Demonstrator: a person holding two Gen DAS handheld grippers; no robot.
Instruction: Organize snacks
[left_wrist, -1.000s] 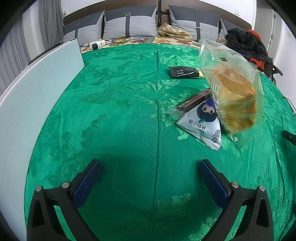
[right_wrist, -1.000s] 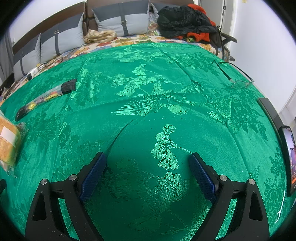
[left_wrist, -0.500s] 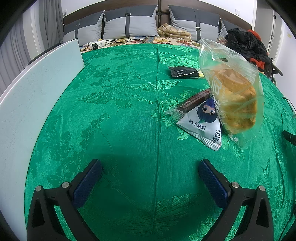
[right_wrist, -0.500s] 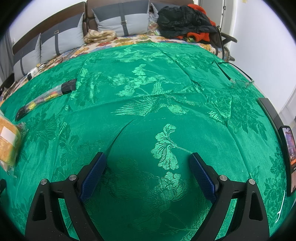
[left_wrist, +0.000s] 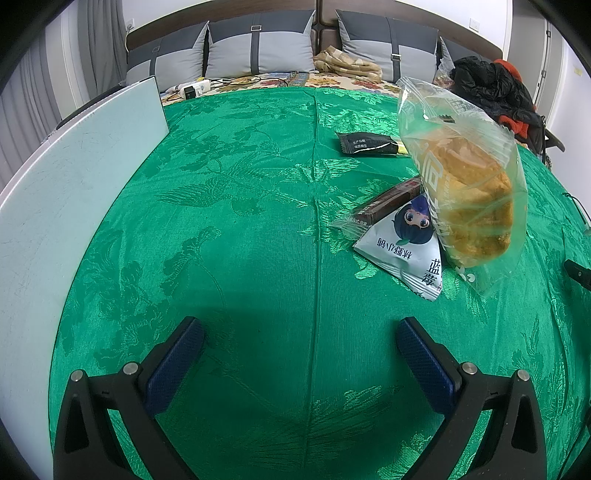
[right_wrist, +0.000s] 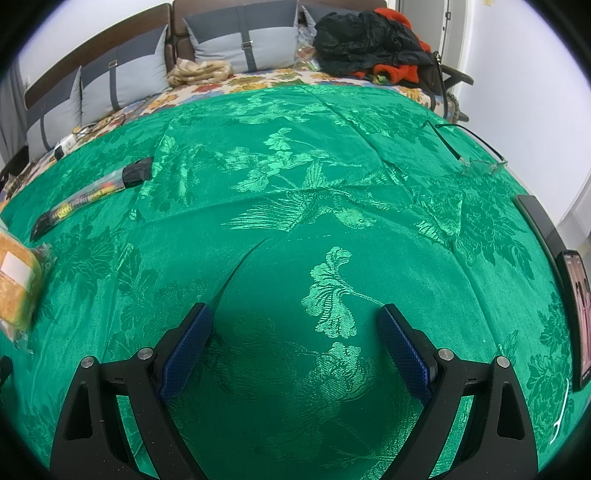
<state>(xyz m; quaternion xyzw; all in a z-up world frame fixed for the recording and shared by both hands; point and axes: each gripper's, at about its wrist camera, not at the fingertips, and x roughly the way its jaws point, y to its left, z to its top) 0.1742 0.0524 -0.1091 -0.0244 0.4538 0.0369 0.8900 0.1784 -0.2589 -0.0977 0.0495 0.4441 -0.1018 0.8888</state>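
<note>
In the left wrist view a clear bag of golden pastry (left_wrist: 472, 192) stands upright on the green cloth, leaning over a white triangular blueberry packet (left_wrist: 402, 247) and a brown bar (left_wrist: 388, 203). A black packet (left_wrist: 364, 143) lies farther back. My left gripper (left_wrist: 300, 338) is open and empty, near and left of them. My right gripper (right_wrist: 293, 325) is open and empty over bare cloth. In the right wrist view the pastry bag (right_wrist: 16, 284) is at the far left, and a long colourful stick packet (right_wrist: 92, 192) lies beyond it.
A pale blue board (left_wrist: 66, 192) runs along the left edge. Glasses (right_wrist: 476, 162) and a phone (right_wrist: 578, 314) lie at the right edge. Pillows (left_wrist: 258, 48) and dark clothes (right_wrist: 365, 40) are at the back of the bed.
</note>
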